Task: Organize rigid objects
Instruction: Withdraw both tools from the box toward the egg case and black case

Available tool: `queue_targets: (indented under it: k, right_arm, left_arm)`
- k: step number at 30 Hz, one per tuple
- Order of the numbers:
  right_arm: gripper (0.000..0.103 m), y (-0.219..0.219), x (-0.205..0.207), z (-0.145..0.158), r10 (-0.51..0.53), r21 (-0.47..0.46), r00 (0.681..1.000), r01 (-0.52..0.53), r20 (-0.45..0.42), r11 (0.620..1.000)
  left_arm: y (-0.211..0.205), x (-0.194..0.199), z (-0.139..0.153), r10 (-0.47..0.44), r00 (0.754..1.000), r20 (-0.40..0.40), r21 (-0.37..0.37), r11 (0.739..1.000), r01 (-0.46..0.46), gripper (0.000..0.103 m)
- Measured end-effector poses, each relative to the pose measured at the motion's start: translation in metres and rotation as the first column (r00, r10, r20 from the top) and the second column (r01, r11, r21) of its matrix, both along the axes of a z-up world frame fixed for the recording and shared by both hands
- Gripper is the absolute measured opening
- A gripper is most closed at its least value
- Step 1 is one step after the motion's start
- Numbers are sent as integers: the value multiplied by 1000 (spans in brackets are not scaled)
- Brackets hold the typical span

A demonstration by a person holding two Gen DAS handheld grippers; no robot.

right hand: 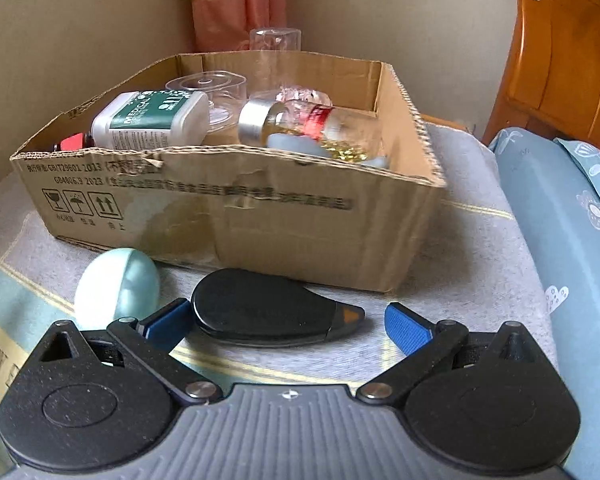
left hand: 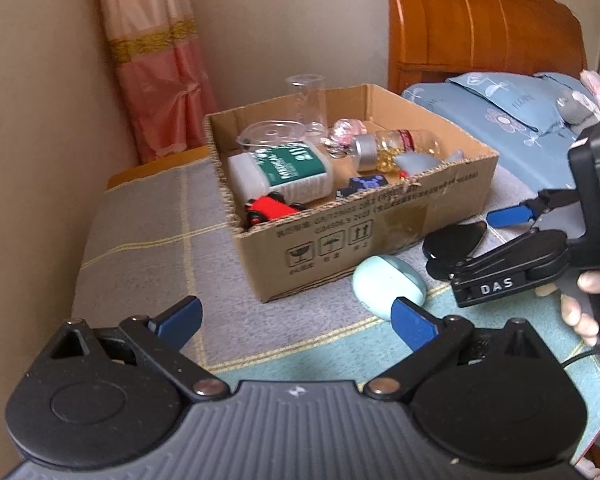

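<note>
The cardboard box is matt, corrugated and rough at its torn rim. The black case and pale green egg-shaped case are smooth, glossy plastic. The woven bed cover looks coarse; the headboard is varnished wood.

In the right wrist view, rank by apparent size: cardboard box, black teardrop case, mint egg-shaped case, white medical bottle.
1. cardboard box
2. black teardrop case
3 and 4. white medical bottle and mint egg-shaped case: unsure, as the bottle sits farther back, partly behind the box wall.
</note>
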State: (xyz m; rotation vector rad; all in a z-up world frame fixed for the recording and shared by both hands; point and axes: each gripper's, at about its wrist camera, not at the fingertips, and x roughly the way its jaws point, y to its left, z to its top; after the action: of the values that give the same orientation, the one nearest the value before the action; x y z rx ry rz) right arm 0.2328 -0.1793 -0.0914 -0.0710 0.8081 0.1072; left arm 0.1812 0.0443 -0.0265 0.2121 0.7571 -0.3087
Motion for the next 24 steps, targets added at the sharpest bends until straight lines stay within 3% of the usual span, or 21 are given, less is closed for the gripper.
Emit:
queue_targets:
  k: [6,15,20,24]
  right_arm:
    - [103,-14,-3,-1,57,2,998,-57,11,998]
    - [103,-19,-5,-2,105,4,994,-105,34,994]
    - [103,-23,-6,-3,110,7,993,-111,49,994]
    - [103,-24,-6,-3,112,7,992,-112,54,994]
  left_arm:
    - [-24,15,-14,-53,998,-32,10,999,54,100]
    - [-50,39,-37,-50,993,-107,-11,999,49,100]
    - [-51,47,-45,-19,990,-143,-31,999,15,100]
    - [-45,46,-45,27,988,-151,25,999,-23,100]
